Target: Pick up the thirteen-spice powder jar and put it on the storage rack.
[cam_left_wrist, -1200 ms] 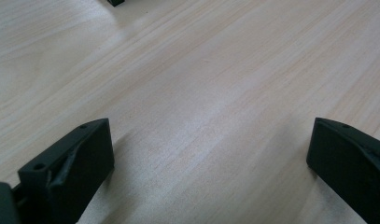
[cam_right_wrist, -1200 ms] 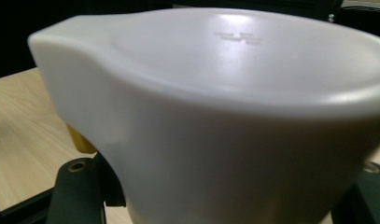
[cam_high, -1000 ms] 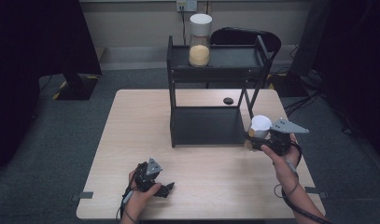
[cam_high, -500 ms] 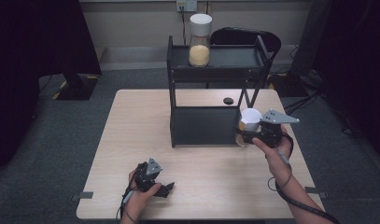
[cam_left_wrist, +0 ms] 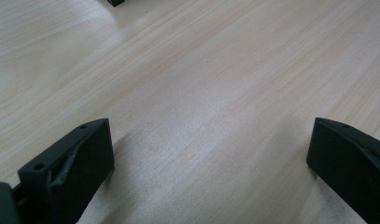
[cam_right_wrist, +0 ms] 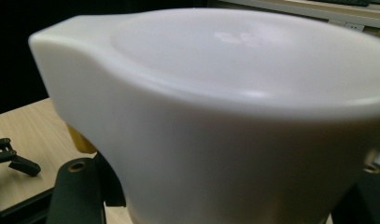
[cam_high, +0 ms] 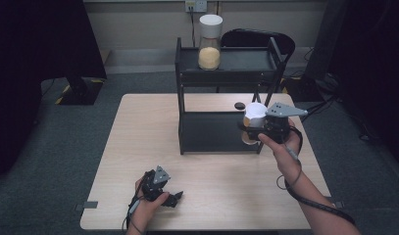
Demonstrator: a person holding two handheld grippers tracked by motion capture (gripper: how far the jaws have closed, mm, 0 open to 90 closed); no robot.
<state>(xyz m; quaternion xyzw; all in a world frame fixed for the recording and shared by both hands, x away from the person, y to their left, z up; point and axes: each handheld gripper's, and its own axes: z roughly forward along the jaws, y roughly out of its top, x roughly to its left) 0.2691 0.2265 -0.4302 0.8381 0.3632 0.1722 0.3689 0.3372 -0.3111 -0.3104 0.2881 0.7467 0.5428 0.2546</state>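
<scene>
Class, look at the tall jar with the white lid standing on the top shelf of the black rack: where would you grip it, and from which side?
Probably grip the jar around its clear straight body, just below the white lid. Come level from the table side: it stands upright near the front edge of the rack, with nothing in front.

Both grippers are black. The left gripper (cam_high: 175, 198) has blocky, wedge-shaped jaws, each with a small screw hole near its tip, and a small grey three-cornered plate behind them. The right gripper (cam_high: 246, 128) carries a larger grey plate behind its jaws. A black cable trails back from each. Forearms look bare, though dimly lit.
</scene>
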